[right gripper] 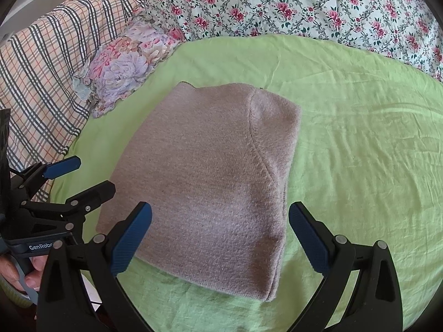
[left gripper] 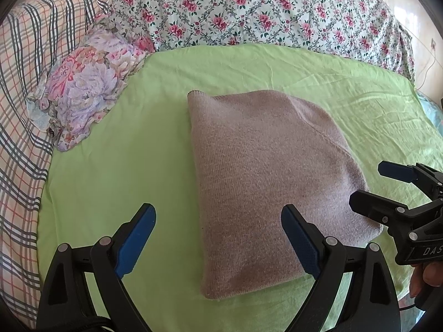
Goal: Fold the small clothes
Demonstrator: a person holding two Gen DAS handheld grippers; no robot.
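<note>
A dusty-pink knit garment (left gripper: 265,182) lies folded into a compact rectangle on the green sheet (left gripper: 110,171). It also shows in the right wrist view (right gripper: 210,182). My left gripper (left gripper: 218,238) is open and empty, held just above the garment's near left corner. My right gripper (right gripper: 220,238) is open and empty, held above the garment's near edge. The right gripper also shows at the right edge of the left wrist view (left gripper: 371,185), and the left gripper at the left edge of the right wrist view (right gripper: 91,174); both are open.
A floral pillow (left gripper: 83,94) lies at the left of the green sheet (right gripper: 360,166). A rose-print quilt (left gripper: 263,13) is bunched along the back. A plaid blanket (left gripper: 25,110) covers the far left. A wall with a cable (left gripper: 429,63) is at the right.
</note>
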